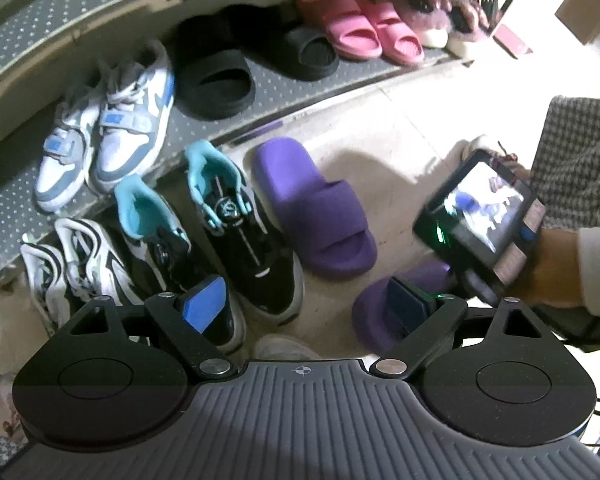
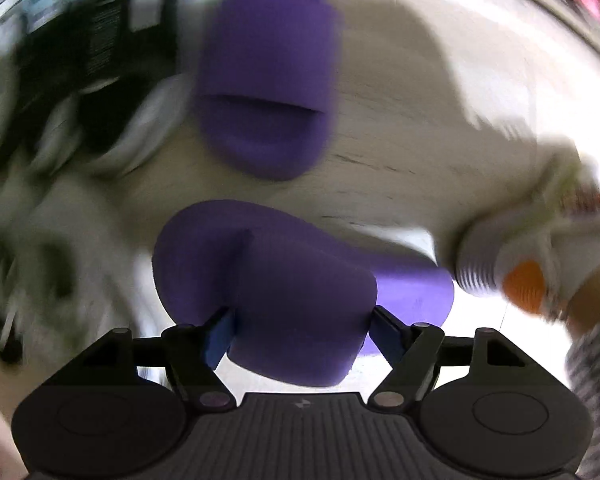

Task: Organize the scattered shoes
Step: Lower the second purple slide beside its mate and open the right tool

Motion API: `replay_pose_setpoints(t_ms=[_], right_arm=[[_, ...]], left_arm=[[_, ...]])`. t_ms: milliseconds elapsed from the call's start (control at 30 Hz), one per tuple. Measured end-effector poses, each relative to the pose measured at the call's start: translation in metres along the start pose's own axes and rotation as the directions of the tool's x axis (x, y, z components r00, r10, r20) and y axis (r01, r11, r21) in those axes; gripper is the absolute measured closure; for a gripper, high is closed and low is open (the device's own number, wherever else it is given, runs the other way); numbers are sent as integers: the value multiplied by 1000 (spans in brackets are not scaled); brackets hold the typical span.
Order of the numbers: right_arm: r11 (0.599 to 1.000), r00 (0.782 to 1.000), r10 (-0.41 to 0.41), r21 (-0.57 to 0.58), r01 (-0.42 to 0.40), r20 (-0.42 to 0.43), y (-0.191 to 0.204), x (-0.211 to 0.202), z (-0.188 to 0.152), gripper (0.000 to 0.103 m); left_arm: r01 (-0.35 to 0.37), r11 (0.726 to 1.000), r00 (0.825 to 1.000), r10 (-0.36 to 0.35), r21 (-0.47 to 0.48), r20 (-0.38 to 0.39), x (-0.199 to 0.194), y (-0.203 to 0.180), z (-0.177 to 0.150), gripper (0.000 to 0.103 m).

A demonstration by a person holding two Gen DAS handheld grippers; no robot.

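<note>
Purple foam slide sandal (image 2: 300, 308) sits between the right gripper (image 2: 302, 334)'s blue-padded fingers (image 2: 219, 340), which press its strap from both sides in a grip; the view is heavily blurred. Its matching purple foam slide (image 1: 314, 208) lies flat on the pale floor (image 1: 400, 128) just ahead, beside a pair of black sneakers with teal lining (image 1: 220, 232). The left gripper (image 1: 306, 306) hangs above the floor with its fingers spread wide, holding nothing. On the grey studded rack shelf (image 1: 260, 92) behind stand white-and-blue strap sneakers (image 1: 108, 128), black slides (image 1: 220, 80), pink slides (image 1: 364, 28) and fluffy pink slippers (image 1: 440, 12). White-and-black running shoes (image 1: 72, 268) rest at the floor's left.
</note>
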State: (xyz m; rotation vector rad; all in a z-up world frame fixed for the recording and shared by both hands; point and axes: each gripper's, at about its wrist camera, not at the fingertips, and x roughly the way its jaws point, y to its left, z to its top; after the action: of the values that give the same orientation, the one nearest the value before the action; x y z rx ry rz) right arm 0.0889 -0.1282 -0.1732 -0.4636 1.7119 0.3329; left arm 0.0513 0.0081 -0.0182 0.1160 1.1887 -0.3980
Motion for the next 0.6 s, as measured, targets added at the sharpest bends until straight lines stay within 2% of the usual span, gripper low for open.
replay_pose_setpoints(t_ms=[33,133,200,300,367,467,533,567,600], right_arm=[[997,1000,-5,-71,6,15,8,-8,-3,30],[961,992,-105,-249,119,67,3,-12,-3,31],[913,980,-165,-359,195,111,0,-14,-3,31],[806,952,-242,-508,306,189,-4,-18,-3,31],[714,927,-283,-591,376,247,-8,-21,-3,31],[551,881,-327,-689,471,341,-12,-24,-2,30],[503,839,-374,-673,542,396,-21,-19,5,29],[477,815,-396,-664,576,423,-26,-16,8,19],[454,792,-417,-652,607,447,-30,-14,12,16]], left_arm=[[-1,1000,1000,1,-1,2,-1,1,0,11],[-1,1000,1000,1,-8,7,-3,3,0,9],[-9,1000,1000,9,-26,14,-4,6,0,9],[-17,999,1000,17,-40,7,-1,10,2,9],[-24,998,1000,24,-51,-3,2,12,3,9],[-30,998,999,29,-59,-21,9,14,5,9],[-32,998,999,30,-60,-36,14,14,5,9],[-33,998,999,31,-60,-43,16,14,5,9],[-34,998,998,31,-61,-51,18,14,6,9]])
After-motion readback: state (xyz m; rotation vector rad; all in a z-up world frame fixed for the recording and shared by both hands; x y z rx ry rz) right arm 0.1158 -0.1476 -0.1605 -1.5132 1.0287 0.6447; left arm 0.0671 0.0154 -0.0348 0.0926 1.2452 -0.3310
